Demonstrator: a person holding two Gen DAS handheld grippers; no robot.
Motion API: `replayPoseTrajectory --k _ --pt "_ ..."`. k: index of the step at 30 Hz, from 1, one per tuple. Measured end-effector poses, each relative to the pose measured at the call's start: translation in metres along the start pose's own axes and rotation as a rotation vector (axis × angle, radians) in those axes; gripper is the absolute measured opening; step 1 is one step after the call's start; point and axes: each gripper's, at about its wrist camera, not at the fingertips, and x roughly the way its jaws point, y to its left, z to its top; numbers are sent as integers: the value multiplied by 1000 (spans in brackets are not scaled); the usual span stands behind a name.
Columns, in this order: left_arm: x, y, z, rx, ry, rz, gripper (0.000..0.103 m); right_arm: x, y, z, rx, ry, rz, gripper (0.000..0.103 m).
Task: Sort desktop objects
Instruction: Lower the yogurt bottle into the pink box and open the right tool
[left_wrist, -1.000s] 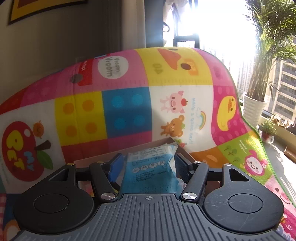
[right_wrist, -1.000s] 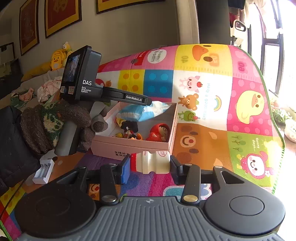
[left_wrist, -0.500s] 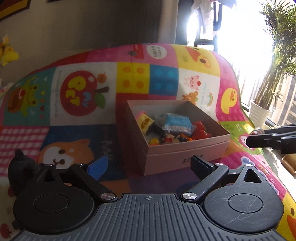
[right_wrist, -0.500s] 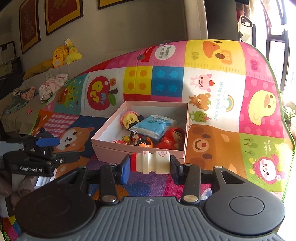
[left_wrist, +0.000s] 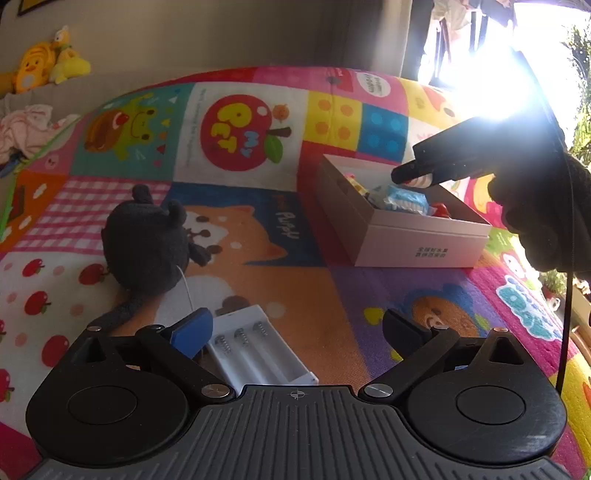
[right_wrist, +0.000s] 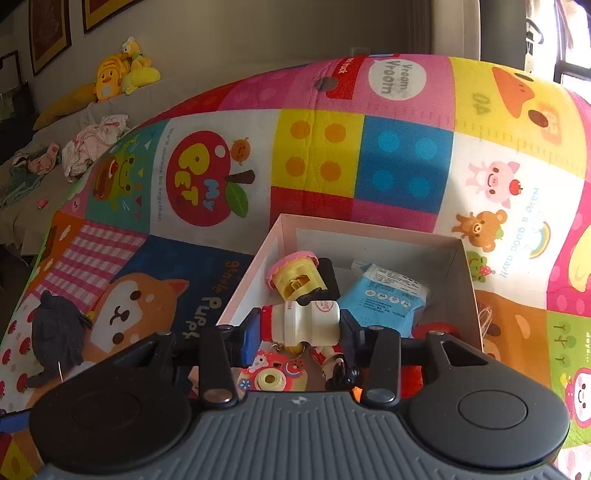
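Now the right gripper (right_wrist: 300, 328), clamped on the small white red-capped plastic bottle (right_wrist: 301, 325) above the pink cardboard box (right_wrist: 373, 227) at lower centre, should open gently over a bare patch, while the left gripper (left_wrist: 295, 328) hangs wide and empty.

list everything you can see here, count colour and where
box: 1, pink-white, on the mat, open
yogurt bottle: 1, white with red cap, held over the box
blue packet: 1, in the box
cupcake toy: 1, pink and yellow, in the box
camera toy: 1, pink, in the box near edge
battery case: 1, white, on the mat before the left tongs
dark plush: 1, grey-black, on the mat left of the box
play mat: 1, multicoloured
yellow plushes: several, far left
left tongs: open
right tongs: shut on the bottle
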Motion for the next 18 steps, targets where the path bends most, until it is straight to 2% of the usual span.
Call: replayPoseTrajectory --k 5,7,9,13,16,18 --pt "-3 13 -2 -52 19 -14 102 31 14 8 -15 37 -21 43" --pt "-4 16 -4 -65 24 -22 102 38 14 8 -11 52 -20 49" --pt "-3 18 -6 -72 31 -26 102 39 13 9 0 43 -28 62" --pt "-3 19 -9 -80 44 -46 102 26 12 7 20 17 -13 63" --pt "-1 17 -12 -86 63 -56 102 1 16 -6 -6 -22 -7 74" --pt "1 14 -14 -85 77 -69 102 -20 17 -23 -27 -51 0 86"
